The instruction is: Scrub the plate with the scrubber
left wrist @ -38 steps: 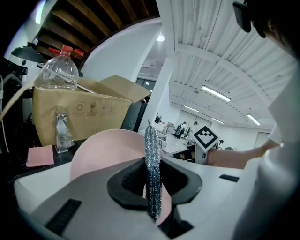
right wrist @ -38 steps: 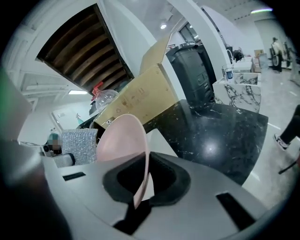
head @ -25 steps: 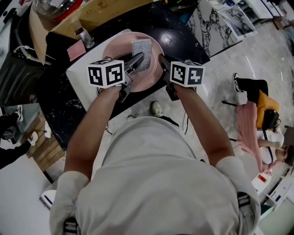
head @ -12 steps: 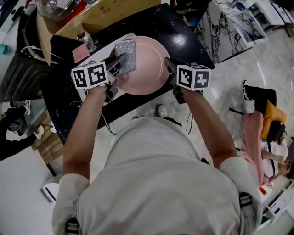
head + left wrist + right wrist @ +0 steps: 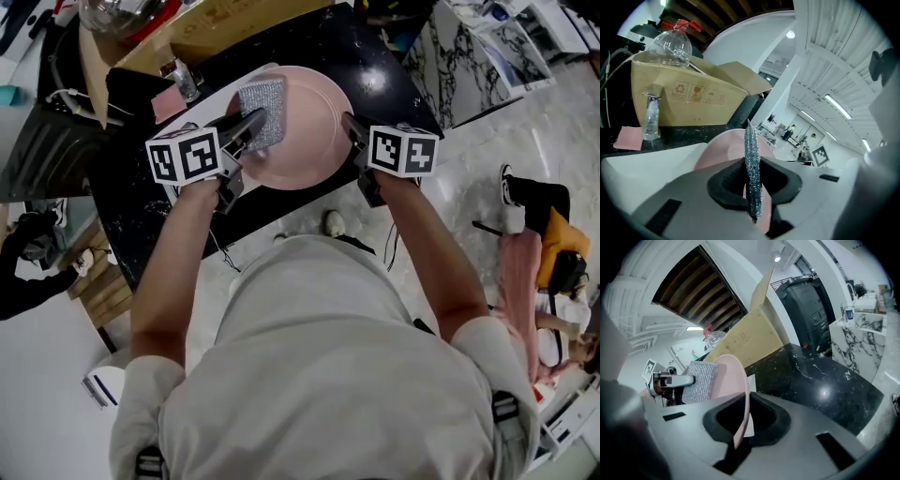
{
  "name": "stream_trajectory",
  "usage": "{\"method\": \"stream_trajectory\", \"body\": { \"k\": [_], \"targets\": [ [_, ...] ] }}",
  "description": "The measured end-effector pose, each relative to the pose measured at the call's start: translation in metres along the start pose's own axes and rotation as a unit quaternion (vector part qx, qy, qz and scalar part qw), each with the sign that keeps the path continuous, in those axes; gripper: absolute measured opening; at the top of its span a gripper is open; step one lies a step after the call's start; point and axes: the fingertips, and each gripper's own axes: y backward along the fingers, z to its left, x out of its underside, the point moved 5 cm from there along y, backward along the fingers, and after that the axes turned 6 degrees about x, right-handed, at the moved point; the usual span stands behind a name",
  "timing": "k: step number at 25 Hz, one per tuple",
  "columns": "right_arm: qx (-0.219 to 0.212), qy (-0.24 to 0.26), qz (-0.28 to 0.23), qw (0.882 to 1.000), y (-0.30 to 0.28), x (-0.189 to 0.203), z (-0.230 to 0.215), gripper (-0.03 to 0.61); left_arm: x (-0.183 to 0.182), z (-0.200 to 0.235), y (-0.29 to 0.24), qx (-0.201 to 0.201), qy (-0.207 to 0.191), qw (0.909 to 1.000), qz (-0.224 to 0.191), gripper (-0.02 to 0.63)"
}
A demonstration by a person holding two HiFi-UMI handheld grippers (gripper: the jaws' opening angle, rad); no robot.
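1. Left gripper [image 5: 246, 127], centre-left of the head view: jaws closed tight on the near edge of the scrubber [image 5: 263, 101]. In the left gripper view the pad stands edge-on betw. the two jaws, sticking up past them.
2. Scrubber = silvery, glittery mesh pad, rectangular. It lies against the upper-left part of the plate [image 5: 305, 131], over the plate's face.
3. Right gripper [image 5: 354, 131], centre-right of the head view: jaws closed on the plate's right rim. The right gripper view shows the thin pink rim running betw. the jaws.
4. Plate is pink and round, top centre of the head view, over a white sheet [image 5: 208, 105] on the black speckled counter [image 5: 375, 56]. Can't tell whether it rests flat or is held a bit off the sheet.
5. Marker cubes: one [image 5: 185, 156] on the left gripper, one [image 5: 404, 151] on the right, both near the person's hands.
6. Upper left of the head view: cardboard box [image 5: 225, 23] behind the plate, w/ a small glass bottle [image 5: 183, 80] and a pink cloth [image 5: 167, 105] just beside the sheet's far-left corner.
7. Right edge of the head view: another person [image 5: 530, 244] sits on the marble floor, well apart from the counter.
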Motion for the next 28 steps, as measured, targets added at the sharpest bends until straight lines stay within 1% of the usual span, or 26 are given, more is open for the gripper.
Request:
{"method": "stream_trajectory", "body": {
  "k": [4,7,9,11,14,20,23,28],
  "targets": [
    [-0.007,0.006,-0.003,1.000,-0.001,-0.003,0.010,0.020,0.001,-0.024,-0.029,0.038,0.002,0.9992,0.008,0.067],
    [-0.010,0.005,-0.004,1.000,-0.002,-0.004,0.015,0.020,0.004,-0.036,-0.049,0.066,0.014,0.9977,0.012,0.067],
    [-0.010,-0.005,-0.007,1.000,-0.002,-0.006,0.015,0.020,0.007,-0.039,-0.057,0.075,0.020,0.9969,0.014,0.066],
    [-0.011,-0.014,-0.010,1.000,0.000,-0.008,0.014,0.020,0.010,-0.035,-0.059,0.076,0.028,0.9966,0.015,0.067],
    [-0.013,-0.010,-0.012,1.000,0.003,-0.011,0.015,0.020,0.012,-0.026,-0.057,0.069,0.039,0.9968,0.015,0.066],
    [-0.014,-0.005,-0.008,1.000,0.003,-0.010,0.013,0.021,0.007,-0.007,-0.039,0.039,0.034,0.9986,0.012,0.066],
    [-0.013,-0.007,-0.009,1.000,0.002,-0.007,0.012,0.021,0.006,0.005,-0.024,0.021,0.033,0.9992,0.010,0.066],
    [-0.010,-0.012,-0.012,1.000,0.003,-0.006,0.007,0.025,0.006,0.028,0.003,-0.018,0.018,0.9995,0.015,0.066]
  ]
}}
